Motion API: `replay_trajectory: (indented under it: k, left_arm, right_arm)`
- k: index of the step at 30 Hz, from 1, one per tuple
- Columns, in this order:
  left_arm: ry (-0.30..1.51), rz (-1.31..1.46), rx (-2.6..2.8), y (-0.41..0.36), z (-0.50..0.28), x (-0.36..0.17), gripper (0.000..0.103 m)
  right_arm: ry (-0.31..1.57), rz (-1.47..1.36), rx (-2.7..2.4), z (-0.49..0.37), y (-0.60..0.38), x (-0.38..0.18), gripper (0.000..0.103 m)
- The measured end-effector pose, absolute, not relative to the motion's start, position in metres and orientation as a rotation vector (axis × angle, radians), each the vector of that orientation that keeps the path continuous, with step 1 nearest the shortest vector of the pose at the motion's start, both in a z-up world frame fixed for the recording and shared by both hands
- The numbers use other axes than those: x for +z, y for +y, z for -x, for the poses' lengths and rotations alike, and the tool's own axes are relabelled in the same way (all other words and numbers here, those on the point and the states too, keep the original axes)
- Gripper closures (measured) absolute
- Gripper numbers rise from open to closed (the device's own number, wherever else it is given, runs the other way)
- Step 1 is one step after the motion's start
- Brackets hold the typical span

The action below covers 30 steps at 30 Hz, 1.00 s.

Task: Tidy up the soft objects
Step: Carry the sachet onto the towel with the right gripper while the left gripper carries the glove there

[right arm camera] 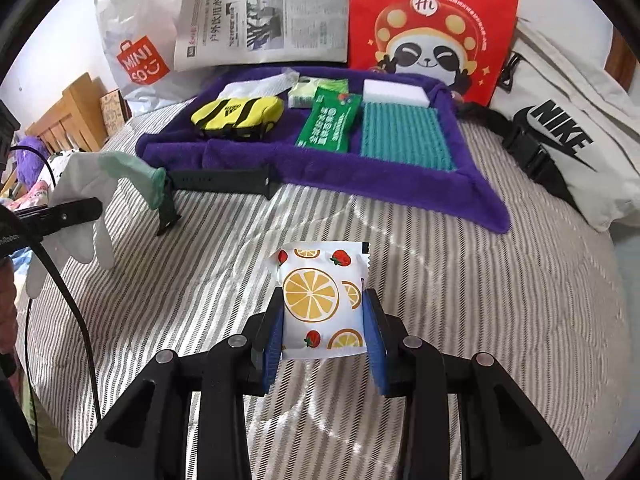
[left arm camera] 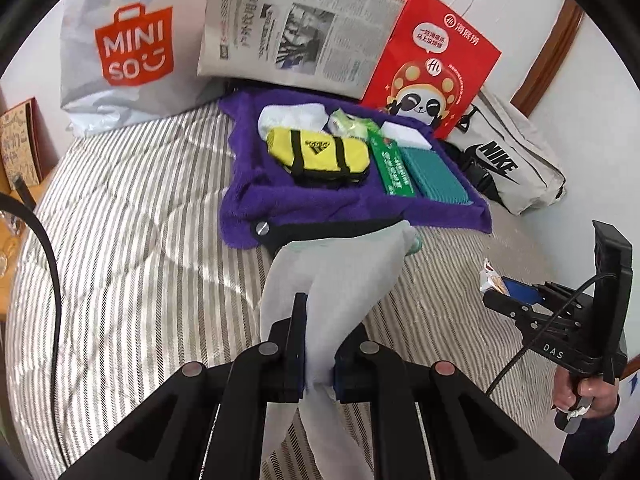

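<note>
Left gripper (left arm camera: 318, 344) clamps a limp grey sock (left arm camera: 320, 280); right gripper (right arm camera: 324, 328) clamps a fruit-printed white packet (right arm camera: 320, 300), both above the striped bed short of the purple towel (right arm camera: 360, 176). The dangling sock may snag.

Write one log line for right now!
left gripper: shut on sock | right gripper: shut on fruit packet | purple towel: partly filled

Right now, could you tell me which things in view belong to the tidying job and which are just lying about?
In the job: grey sock in left gripper; fruit-print packet in right gripper; purple towel; yellow pouch.

Lying about: newspaper, red bag, Nike bag, Miniso bag.
</note>
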<state>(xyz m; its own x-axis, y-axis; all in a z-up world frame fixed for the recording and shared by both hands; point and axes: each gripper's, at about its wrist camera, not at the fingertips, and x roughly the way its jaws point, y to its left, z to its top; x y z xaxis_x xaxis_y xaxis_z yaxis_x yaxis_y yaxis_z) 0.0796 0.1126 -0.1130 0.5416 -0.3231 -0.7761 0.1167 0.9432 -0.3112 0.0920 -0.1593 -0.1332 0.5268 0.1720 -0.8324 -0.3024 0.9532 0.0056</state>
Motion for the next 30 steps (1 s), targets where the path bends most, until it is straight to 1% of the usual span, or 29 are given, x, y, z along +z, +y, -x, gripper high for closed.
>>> replay_trajectory:
  k: [8, 16, 22, 30]
  left_arm:
    - [0.925, 0.245, -0.296, 0.11, -0.084, -0.084, 0.093]
    - [0.895, 0.25, -0.319, 0.105, -0.11, -0.061, 0.093]
    - [0.9, 0.255, -0.33, 0.099, -0.134, -0.059, 0.093]
    - [0.912, 0.264, -0.295, 0.102, -0.163, -0.061, 0.093]
  right_arm:
    - [0.948, 0.112, 0.287, -0.106, -0.166, -0.113, 0.066]
    - [0.905, 0.112, 0.272, -0.136, -0.165, -0.089, 0.066]
    - [0.891, 0.111, 0.276, -0.159, -0.162, -0.079, 0.066]
    - [0.905, 0.079, 0.279, -0.19, -0.162, -0.085, 0.066]
